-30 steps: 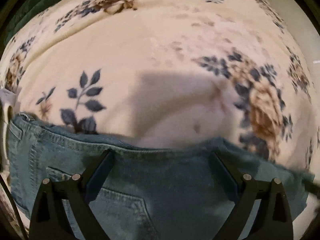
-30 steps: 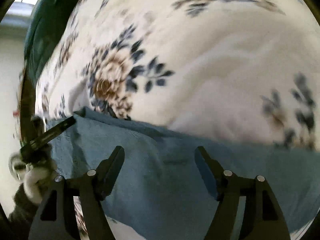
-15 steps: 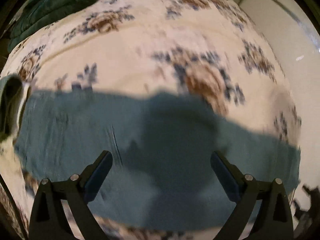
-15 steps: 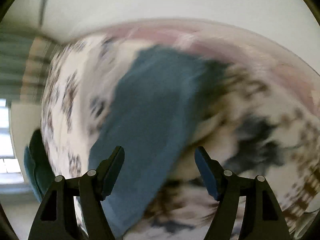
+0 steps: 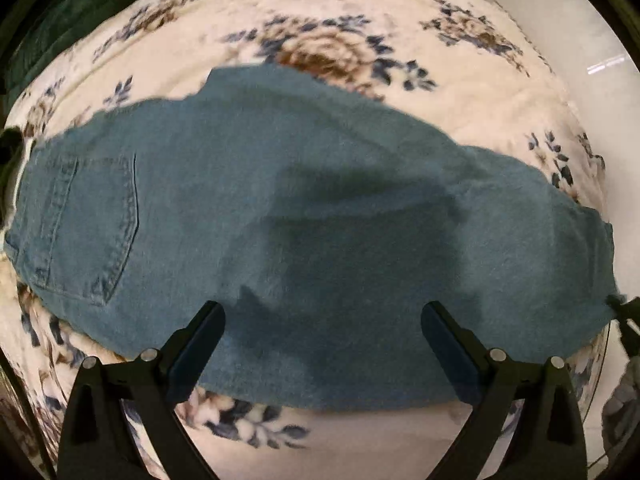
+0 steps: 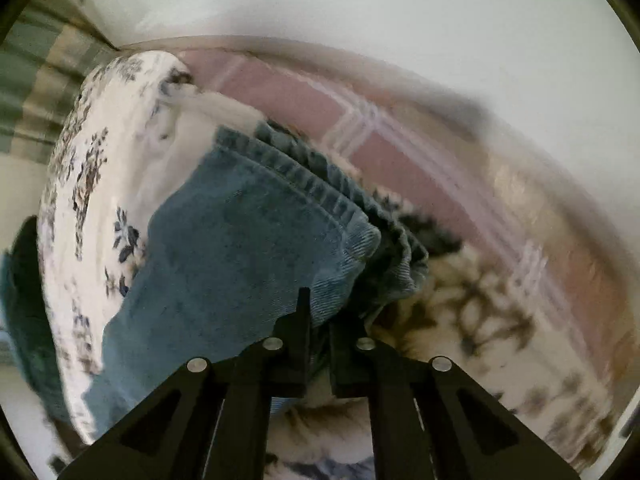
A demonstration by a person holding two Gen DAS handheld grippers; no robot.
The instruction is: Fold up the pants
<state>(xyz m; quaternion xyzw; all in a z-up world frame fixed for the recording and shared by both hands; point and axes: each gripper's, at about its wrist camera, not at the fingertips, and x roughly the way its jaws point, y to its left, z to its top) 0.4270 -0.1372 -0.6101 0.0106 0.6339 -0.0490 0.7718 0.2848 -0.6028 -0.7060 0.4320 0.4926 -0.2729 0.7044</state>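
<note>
Blue denim pants lie flat across the floral blanket, back pocket to the left and legs running right. My left gripper hovers open above the near edge of the pants, nothing between its fingers. In the right wrist view the stacked leg hems of the pants point away from me. My right gripper has its jaws closing tight on the near corner of the hem, with denim pinched between the pads.
A dark green cloth lies at the blanket's upper left. Beyond the hems, a pink plaid sheet runs along a white wall. A striped curtain hangs at the left. Pale floor shows right of the bed.
The left gripper drew back, and the whole folded pants now show under it. The right gripper swung round to the leg hems and went from wide open to shut on them.
</note>
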